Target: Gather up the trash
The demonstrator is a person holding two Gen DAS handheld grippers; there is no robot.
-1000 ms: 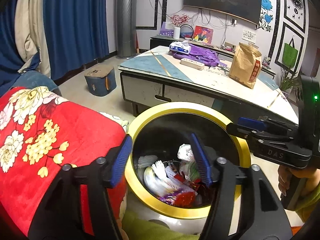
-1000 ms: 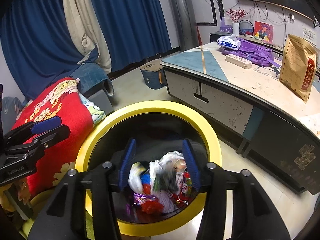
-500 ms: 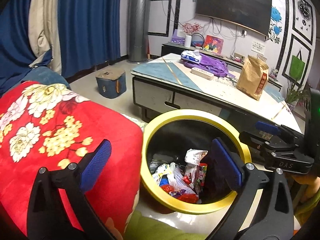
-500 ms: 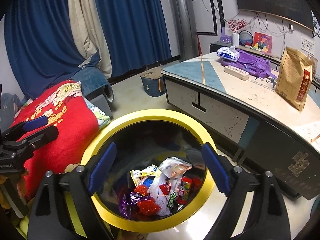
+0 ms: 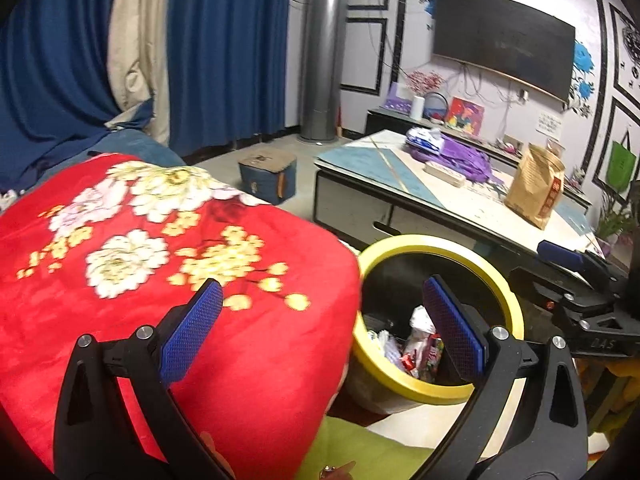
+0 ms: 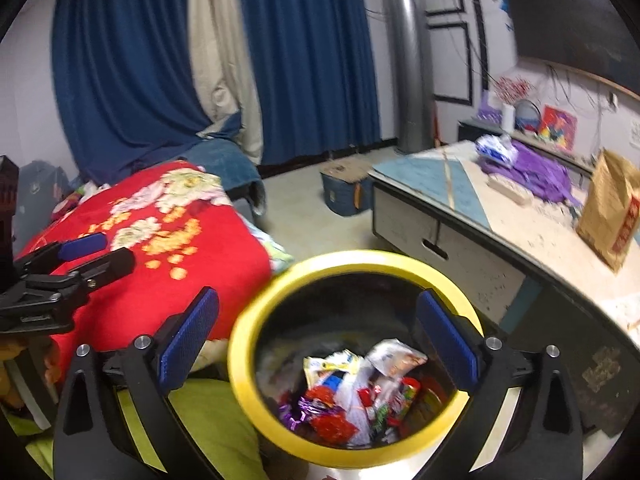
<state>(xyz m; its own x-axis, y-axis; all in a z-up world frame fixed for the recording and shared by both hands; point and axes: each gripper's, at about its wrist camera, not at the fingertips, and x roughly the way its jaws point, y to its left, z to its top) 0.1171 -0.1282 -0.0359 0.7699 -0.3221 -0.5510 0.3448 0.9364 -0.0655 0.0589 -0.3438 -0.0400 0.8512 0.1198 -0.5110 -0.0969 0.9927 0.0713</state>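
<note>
Both tools are empty with their jaws spread wide. The right tool [image 6: 316,340] hangs directly over the trash bin [image 6: 240,344], its 2 blue pads straddling the yellow rim, so the wrappers [image 6: 352,392] heaped at the bottom lie straight below and slightly ahead of it. The left tool [image 5: 320,332] sits off to the side: its left pad is over the red flowered blanket [image 5: 160,260], its right pad over the bin's near edge, and the bin [image 5: 508,304] lies ahead and to the right of it.

That is the relation that matters, I'd say. What has been gathered so far sits inside the bin, below the right tool, with nothing gripped by either one. From where I stand, no loose scrap shows on the blanket under the left tool.

The likeliest remaining things are on the table [image 6: 500,216], which lies ahead and to the right of both tools, beyond the bin. On it a crumpled blue and white packet [image 6: 494,150] rests at the far end against a purple bag [image 6: 536,172], and a brown paper sack [image 6: 612,208] stands upright nearer the right edge. Whether any of these count as trash I cannot tell.

The right tool is the nearer of the 2 to the table, with the bin between it and the table's drawer front; the left would have to cross over the bin to get there.
</note>
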